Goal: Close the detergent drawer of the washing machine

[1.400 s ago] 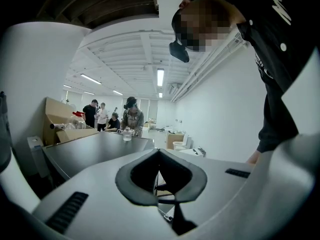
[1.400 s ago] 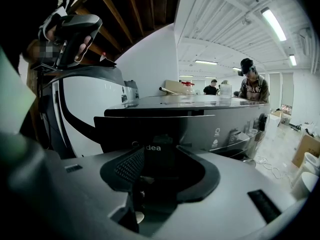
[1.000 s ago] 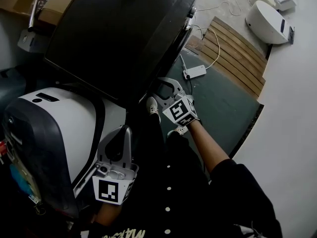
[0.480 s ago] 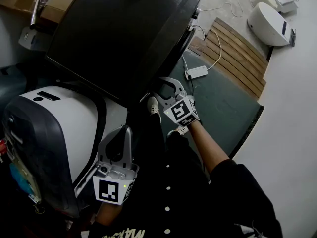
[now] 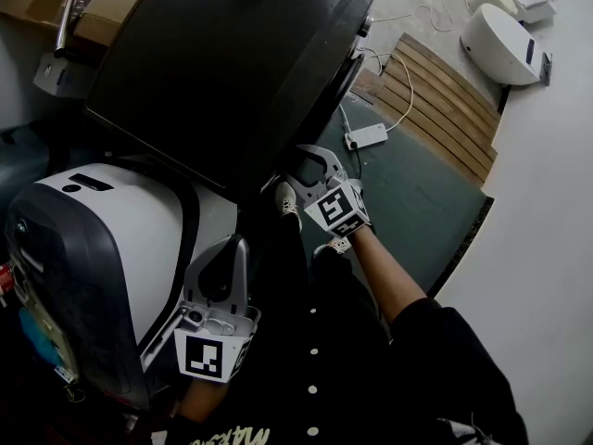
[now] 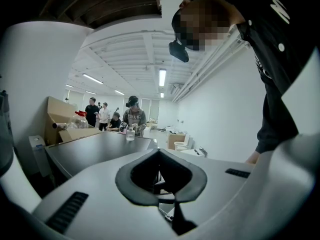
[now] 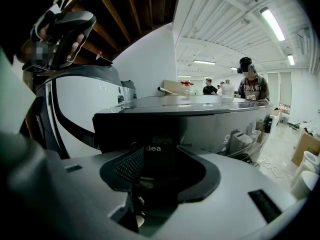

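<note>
Nearest, the left gripper point(image 5: 229, 253) hangs beside a white rounded appliance point(image 5: 120, 221), its jaws pressed together on nothing. Farther out, the right gripper point(image 5: 315, 167) faces the glossy black washing machine point(image 5: 222, 72), jaws spread and empty. The dark plastic detergent drawer front point(image 7: 154, 159), lettered "dea", sits just beyond their tips. The drawer probably slides lightly on stiff rails, so a flat push at the centre of its front should do, with no pinch needed.

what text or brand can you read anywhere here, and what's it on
"dea": white letters on the dark front of the washing machine; the word's start is hidden.
Print on the person's black shirt: cut off, unreadable.
Print on a distant person's shirt: too small to read.
</note>
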